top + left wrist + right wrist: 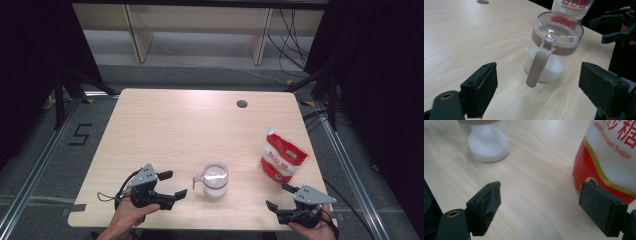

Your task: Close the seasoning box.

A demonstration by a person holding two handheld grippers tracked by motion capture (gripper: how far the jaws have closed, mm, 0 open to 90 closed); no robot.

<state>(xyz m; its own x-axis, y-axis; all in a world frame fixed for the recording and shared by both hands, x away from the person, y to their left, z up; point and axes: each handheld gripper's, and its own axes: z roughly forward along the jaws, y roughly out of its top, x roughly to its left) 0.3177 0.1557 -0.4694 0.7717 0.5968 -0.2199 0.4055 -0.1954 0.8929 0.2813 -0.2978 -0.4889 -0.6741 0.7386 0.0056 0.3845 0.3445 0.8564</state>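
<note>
**Both grippers open and empty, jar between them near the front edge**

Your left gripper (172, 184) sits by the table's front edge, toward the left corner, with its jaws spread wide and nothing between the pads. It points at the sugar jar (215, 179), which stands just beyond the jaw tips, apart from them. In the left gripper view the jar's beige handle (539, 63) points toward you, in line with the gap between the jaws, and the clear lid (559, 27) sits closed on the beige collar. White sugar fills the lower part of the jar.

Your right gripper (280, 196) rests near the front right corner, jaws also wide apart and holding nothing. The red-and-white sugar bag (282, 159) stands upright just beyond it, close to the table's (165, 120) right edge. In the right gripper view the bag (609, 157) rises just behind the right-hand jaw, and the jar (487, 143) stands farther off to the left.
</note>
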